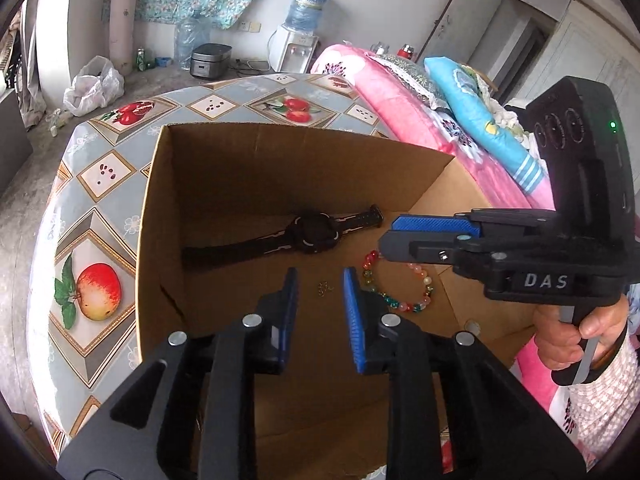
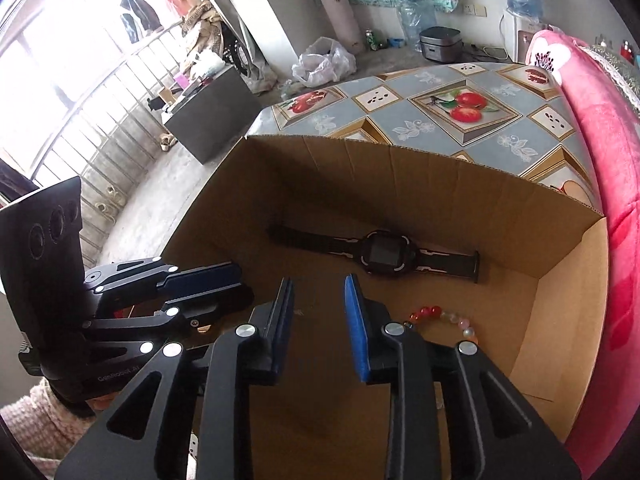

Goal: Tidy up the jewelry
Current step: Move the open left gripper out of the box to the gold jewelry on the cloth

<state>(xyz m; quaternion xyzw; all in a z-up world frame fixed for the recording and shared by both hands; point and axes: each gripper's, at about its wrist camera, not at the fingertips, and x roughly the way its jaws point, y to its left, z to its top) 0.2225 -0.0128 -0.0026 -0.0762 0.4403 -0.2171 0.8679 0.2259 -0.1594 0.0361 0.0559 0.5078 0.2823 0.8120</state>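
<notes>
An open cardboard box [image 1: 156,208] stands on the table. On its floor lie a black wristwatch [image 1: 316,232], a colourful bead bracelet [image 1: 400,300] and a small metal chain piece [image 1: 325,287]. My left gripper [image 1: 320,300] is open and empty above the box floor, over the chain piece. My right gripper [image 2: 319,312] is open and empty inside the box, near the watch [image 2: 380,254] and left of the bracelet [image 2: 440,318]. The right gripper shows in the left wrist view [image 1: 390,236], just above the bracelet. The left gripper shows at the left of the right wrist view [image 2: 236,284].
The table [image 1: 100,184] has a fruit-pattern cloth. A pink quilt [image 1: 400,96] and blue pillow [image 1: 480,112] lie right of the box. The box wall [image 2: 400,168] rises in front of both grippers. A water dispenser [image 1: 296,48] and rice cooker [image 1: 210,60] stand by the far wall.
</notes>
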